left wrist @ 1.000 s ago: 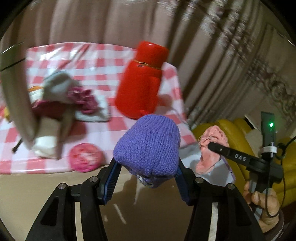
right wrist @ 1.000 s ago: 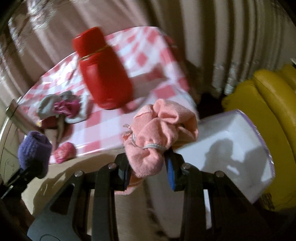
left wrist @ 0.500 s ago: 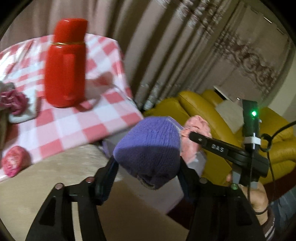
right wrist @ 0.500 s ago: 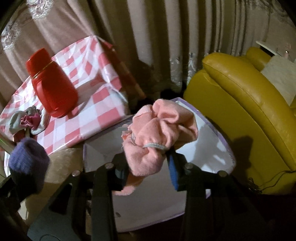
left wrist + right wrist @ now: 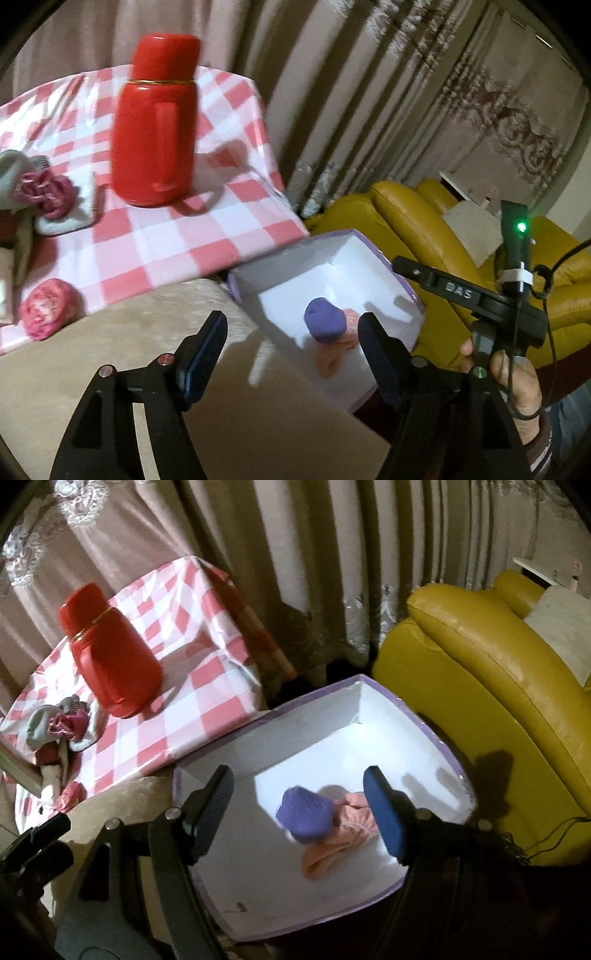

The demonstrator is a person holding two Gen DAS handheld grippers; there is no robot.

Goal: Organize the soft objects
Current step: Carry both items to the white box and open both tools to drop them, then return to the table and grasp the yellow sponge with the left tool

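A white box with a purple rim [image 5: 354, 240] [image 5: 436, 731] stands low beside the table. Inside it lie a purple knitted piece [image 5: 325, 320] [image 5: 306, 814] and a pink cloth [image 5: 332, 356] [image 5: 340, 842], touching each other. My left gripper [image 5: 291, 350] is open and empty above the box's near edge. My right gripper [image 5: 299, 805] is open and empty directly over the two pieces; its body also shows in the left wrist view [image 5: 454, 291]. More soft items sit on the checked table: a grey-and-pink bundle [image 5: 40, 192] [image 5: 62, 727] and a pink ball [image 5: 44, 314] [image 5: 70, 794].
A tall red flask [image 5: 155, 136] [image 5: 110, 664] stands on the red-and-white checked tablecloth [image 5: 207, 229] [image 5: 207, 686]. A yellow leather sofa [image 5: 424, 229] [image 5: 491, 686] sits right of the box. Curtains hang behind. A beige surface [image 5: 110, 332] lies in front of the table.
Both grippers swung over the white box and opened. The purple knitted piece left my left gripper and the pink cloth left my right one; both now lie in the box.
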